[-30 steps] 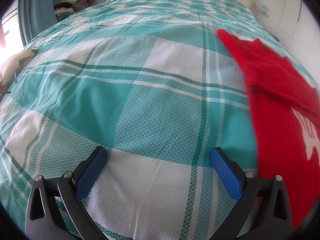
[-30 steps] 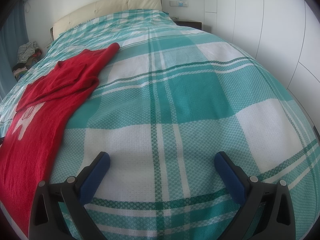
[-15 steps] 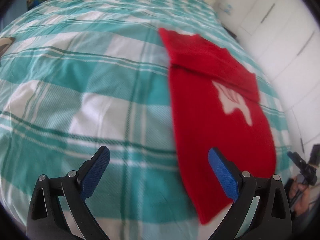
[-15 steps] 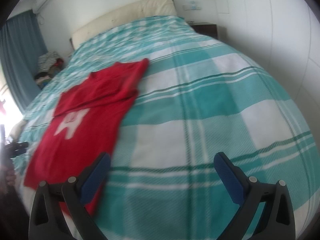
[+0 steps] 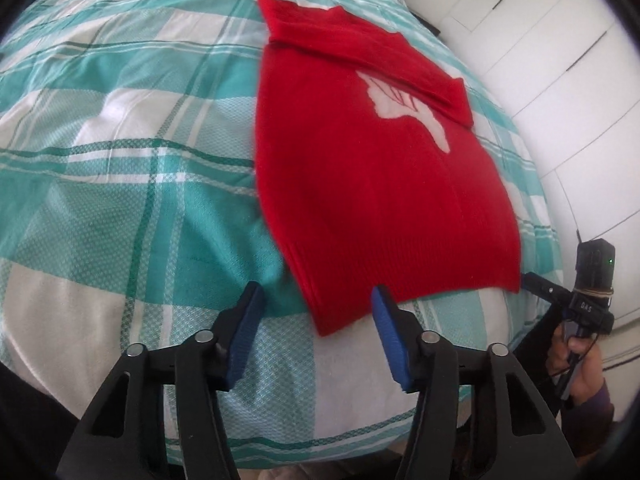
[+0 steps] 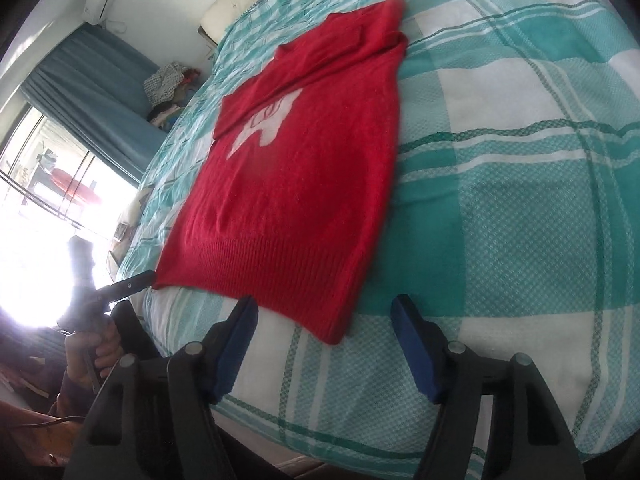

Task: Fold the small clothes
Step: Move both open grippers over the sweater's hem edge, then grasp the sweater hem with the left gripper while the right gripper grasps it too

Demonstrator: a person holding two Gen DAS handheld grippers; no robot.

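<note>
Both tongs hang just short of the near hem of a red sweater [image 5: 380,168], one at each bottom corner, which reads as the setup for taking the hem on both sides at once. Left tongs [image 5: 316,328] have just been closing and now stand partly open, with the sweater's lower left corner [image 5: 332,320] seen in the gap between the blue pads [image 5: 248,332] but not pinched; nothing is held yet. Right tongs [image 6: 324,340] have also just been narrowing and are likewise released, the lower right corner [image 6: 332,332] lying just ahead of the gap and untouched. Each hand shows in the other's view, the right hand [image 5: 580,360] at the edge of the bed and the left hand [image 6: 92,344] against the bright window. That sweater lies flat on the bed [image 5: 120,160], on the green and white checked cover, front up with its white figure [image 5: 404,104] showing; both sleeves [image 6: 320,68] are already laid across the chest, so the garment is a narrow strip running away from the person. I judge the sleeve folds finished and the next step to be pinching both hem corners and carrying them up toward the collar [image 5: 304,20] to halve the length. Taking the two corners evenly matters, since knit fabric stretches and sags, and one corner caught late would skew the fold or drag the sleeves out of place
</note>
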